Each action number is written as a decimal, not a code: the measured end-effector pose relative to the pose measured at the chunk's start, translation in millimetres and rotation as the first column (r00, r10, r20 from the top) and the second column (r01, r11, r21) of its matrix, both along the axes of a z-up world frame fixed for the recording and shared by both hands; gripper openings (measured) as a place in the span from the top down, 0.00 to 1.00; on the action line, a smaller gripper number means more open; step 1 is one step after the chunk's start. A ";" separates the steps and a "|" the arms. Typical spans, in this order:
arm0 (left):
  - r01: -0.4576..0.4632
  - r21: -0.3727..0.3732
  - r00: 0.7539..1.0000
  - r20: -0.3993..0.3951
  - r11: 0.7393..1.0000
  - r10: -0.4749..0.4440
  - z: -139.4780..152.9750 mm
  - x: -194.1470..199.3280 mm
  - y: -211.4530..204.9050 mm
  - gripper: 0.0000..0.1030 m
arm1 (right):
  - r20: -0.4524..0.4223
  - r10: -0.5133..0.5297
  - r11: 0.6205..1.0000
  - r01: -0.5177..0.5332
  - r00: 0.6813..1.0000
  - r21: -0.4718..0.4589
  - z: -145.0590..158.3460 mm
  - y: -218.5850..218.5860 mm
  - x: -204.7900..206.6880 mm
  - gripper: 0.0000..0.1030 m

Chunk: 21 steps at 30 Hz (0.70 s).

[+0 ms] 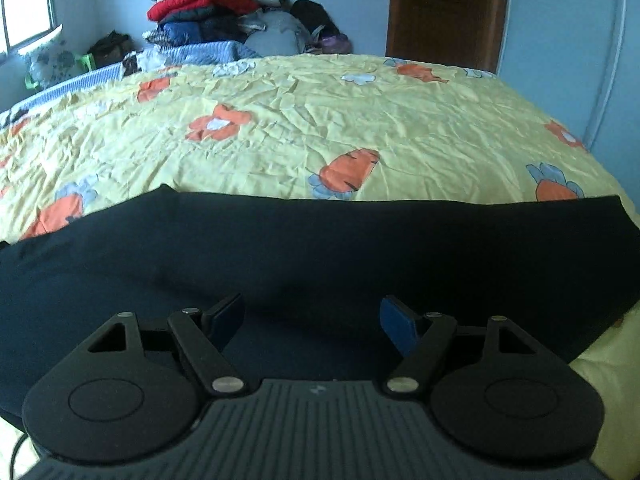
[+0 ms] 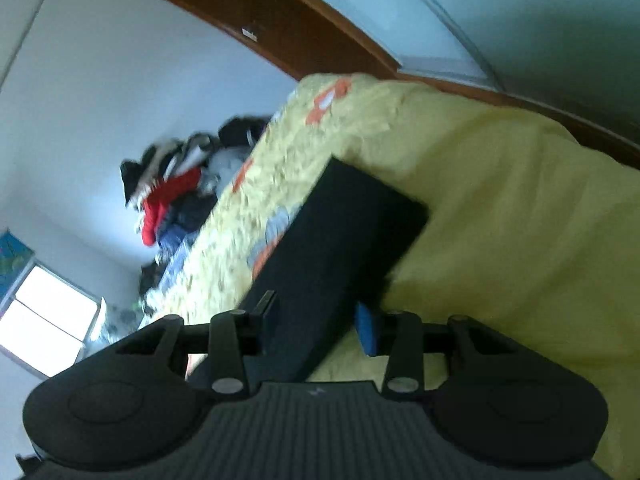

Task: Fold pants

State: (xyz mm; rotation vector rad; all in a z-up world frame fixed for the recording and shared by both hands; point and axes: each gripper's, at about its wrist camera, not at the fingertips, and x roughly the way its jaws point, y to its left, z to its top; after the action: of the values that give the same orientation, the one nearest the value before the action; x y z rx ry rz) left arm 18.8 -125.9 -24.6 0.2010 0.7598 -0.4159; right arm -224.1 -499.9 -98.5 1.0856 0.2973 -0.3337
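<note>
1. Dark pants (image 1: pixel 320 248) spread flat along the near edge of the bed (image 1: pixel 320 120), on the yellow sheet with orange and blue prints.
2. Laid out as one long, narrow band; probably already folded leg over leg, though the layers cannot be told apart in the dark cloth.
3. Lengthwise folds apparently not yet done: the band at full length in the left wrist view, nearly from one side of the picture to the other.
4. Long axis parallel to the near bed edge, running left to right; square-cut end (image 1: pixel 608 208) at the right, close to the bed's corner. Waist or hem at that end: cannot tell.
5. Left gripper (image 1: pixel 312 320) low over the middle of the band, fingers spread wide apart, nothing between them.
6. Right gripper (image 2: pixel 316 324) near the right end, tilted, picture blurred; fingers apart on either side of the pants (image 2: pixel 340 240), not yet closed on the cloth as far as can be seen.
7. Likely next: pinching the right end and carrying it over toward the left to halve the length.
8. Pile of clothes (image 1: pixel 208 12) and a brown door (image 1: pixel 444 12) beyond the bed, well apart from the work.
</note>
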 end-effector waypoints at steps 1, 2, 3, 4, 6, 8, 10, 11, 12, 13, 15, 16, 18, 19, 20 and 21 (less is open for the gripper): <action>-0.002 -0.004 1.000 -0.008 1.000 0.002 -0.3 2.0 -0.6 0.24 | 0.020 -0.024 1.000 0.024 1.000 -0.004 0.9 1.0 -0.8 0.61; -0.005 -0.005 1.000 -0.015 1.000 0.005 -0.7 4.0 -1.4 0.24 | 0.040 -0.055 0.998 0.055 0.998 -0.002 -2.3 -3.0 5.4 0.61; -0.007 -0.005 1.000 -0.020 1.000 0.007 -0.3 5.5 -2.0 0.24 | 0.058 -0.080 0.997 0.080 0.995 -0.004 -5.7 -7.3 23.6 0.62; -0.006 -0.005 1.000 -0.020 1.000 0.006 0.0 6.2 -2.8 0.24 | 0.069 -0.096 0.995 0.097 0.993 -0.009 -6.8 -10.4 26.2 0.62; 0.000 -0.003 1.000 -0.012 1.000 0.000 2.1 7.2 -3.6 0.24 | 0.048 -0.102 0.994 0.103 0.994 -0.026 -6.1 -15.6 41.4 0.80; 0.002 0.000 1.000 0.005 1.000 -0.002 3.9 8.3 -3.3 0.23 | 0.012 -0.118 0.993 0.118 0.993 -0.021 -7.3 -18.5 48.6 0.93; -0.001 0.003 1.000 0.015 1.000 0.001 5.4 11.9 -2.0 0.21 | 0.021 -0.132 0.991 0.132 0.991 -0.004 -9.9 -17.8 45.7 0.94; -0.006 0.003 1.000 0.012 1.000 0.006 5.6 14.9 -0.6 0.21 | 0.016 -0.141 0.990 0.141 0.990 -0.017 -7.9 -15.7 43.7 0.94; -0.012 0.005 1.000 0.009 1.000 0.012 6.4 17.7 0.9 0.21 | 0.014 -0.143 0.989 0.144 0.990 -0.027 -5.2 -12.4 41.6 0.94; -0.021 0.004 1.000 0.010 1.000 0.021 7.4 20.3 3.7 0.21 | 0.021 -0.136 0.990 0.137 0.991 -0.043 -1.8 -8.7 42.3 0.94; -0.058 0.000 0.998 0.027 0.998 0.058 11.2 25.7 12.5 0.20 | 0.031 -0.089 0.989 0.092 0.996 -0.120 16.5 5.5 46.3 0.94; -0.084 -0.001 0.996 0.037 0.996 0.084 13.4 28.7 18.1 0.20 | 0.029 -0.052 0.983 0.056 0.998 -0.174 28.0 16.3 50.7 0.94; -0.146 -0.005 0.988 0.052 0.989 0.146 18.4 36.0 33.0 0.19 | 0.024 0.048 0.962 -0.040 0.999 -0.271 49.8 42.9 66.3 0.94; -0.177 -0.012 0.982 0.056 0.984 0.178 20.7 39.6 41.5 0.19 | 0.022 0.099 0.950 -0.088 0.995 -0.300 58.3 56.6 75.0 0.94; -0.210 -0.020 0.976 0.059 0.978 0.211 22.7 43.3 50.6 0.17 | 0.021 0.160 0.935 -0.144 0.987 -0.325 65.7 72.5 87.0 0.94; -0.248 -0.030 0.967 0.059 0.968 0.249 25.1 48.1 61.5 0.16 | 0.022 0.217 0.918 -0.196 0.976 -0.345 70.8 88.0 98.5 0.94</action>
State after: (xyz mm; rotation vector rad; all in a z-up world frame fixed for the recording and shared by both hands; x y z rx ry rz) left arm 67.0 -64.4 0.5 0.0953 0.7080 -0.1792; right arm -125.6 -412.0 -27.6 0.7126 0.2860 -0.1544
